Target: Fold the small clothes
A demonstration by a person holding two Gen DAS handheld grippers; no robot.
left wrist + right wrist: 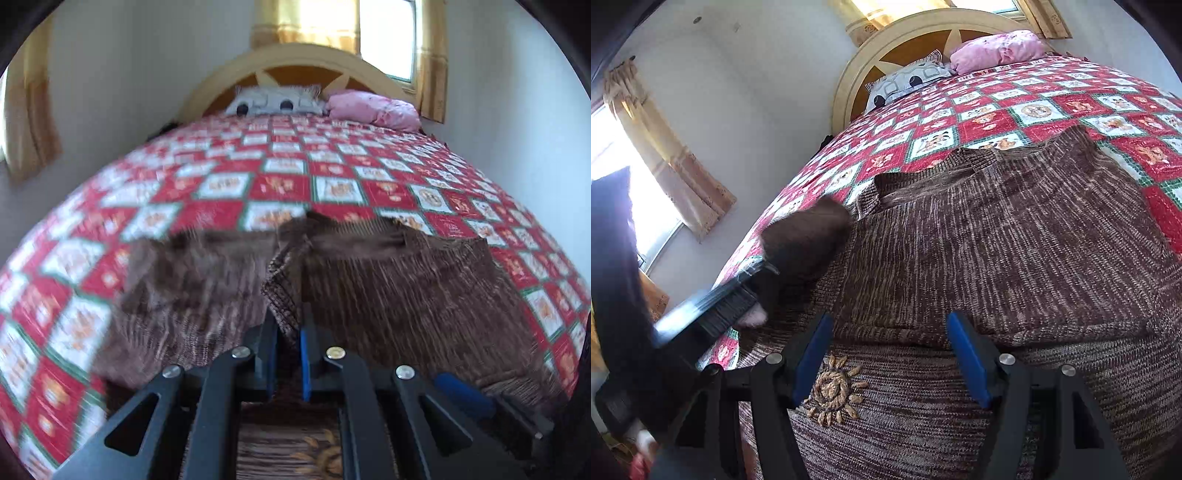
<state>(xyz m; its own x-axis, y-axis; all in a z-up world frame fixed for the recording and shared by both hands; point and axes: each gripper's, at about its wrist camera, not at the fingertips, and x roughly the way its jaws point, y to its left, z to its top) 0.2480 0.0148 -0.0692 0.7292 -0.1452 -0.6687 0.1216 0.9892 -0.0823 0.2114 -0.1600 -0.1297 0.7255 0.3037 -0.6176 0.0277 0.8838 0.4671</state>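
A brown knit sweater [997, 236] is spread across the centre of a red-and-white checked bedspread [280, 184]. A fold of its fabric is clamped between the closed blue pads of the left gripper [288, 332], at lower centre of the left wrist view. The right gripper [890, 354] is held open just over the hem, beside an embroidered sun [833, 391]. Bare bedspread is seen beyond the collar, up to two pillows [997, 50] at the headboard [295, 61].
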